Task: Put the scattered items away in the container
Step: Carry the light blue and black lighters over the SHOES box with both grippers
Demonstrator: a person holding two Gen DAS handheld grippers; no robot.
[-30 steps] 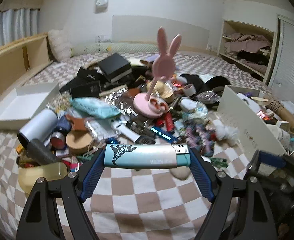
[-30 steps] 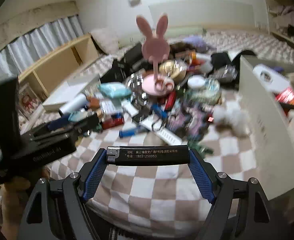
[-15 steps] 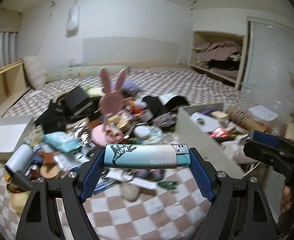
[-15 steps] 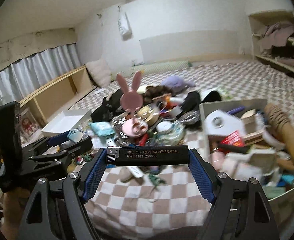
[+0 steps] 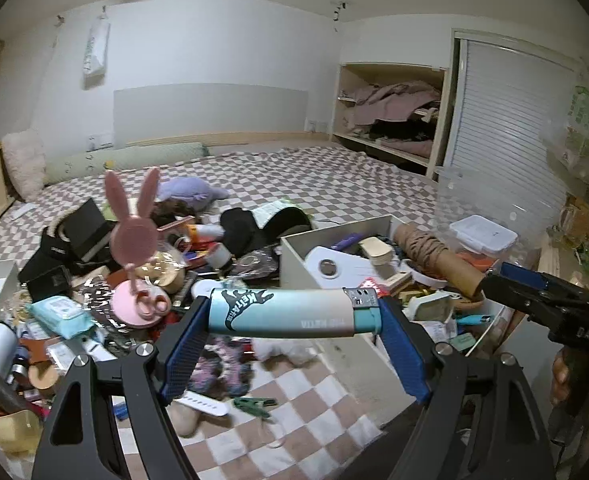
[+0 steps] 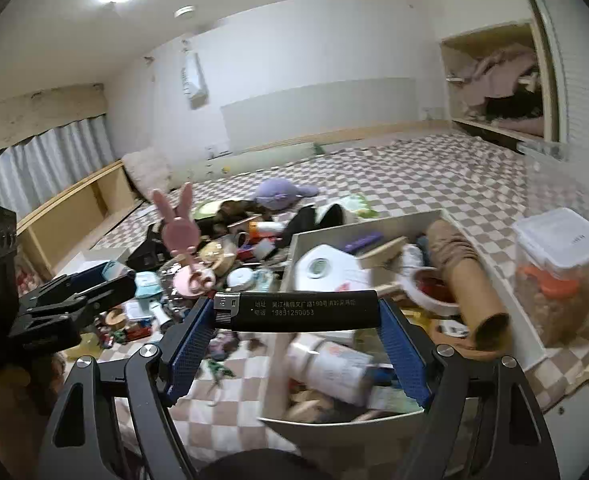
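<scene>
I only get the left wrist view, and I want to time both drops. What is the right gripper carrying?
Observer: The right gripper is shut on a black lighter, gripped end to end.
Operator: Is it above the box?
Observer: Yes, the lighter shows over the near end of the box.
Operator: Anything beneath it?
Observer: A white bottle lies in the box right below.

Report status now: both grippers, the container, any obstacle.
Left gripper shut on teal lighter. Right gripper shut on black lighter, above grey box. Box crowded; cardboard tube inside.
</scene>
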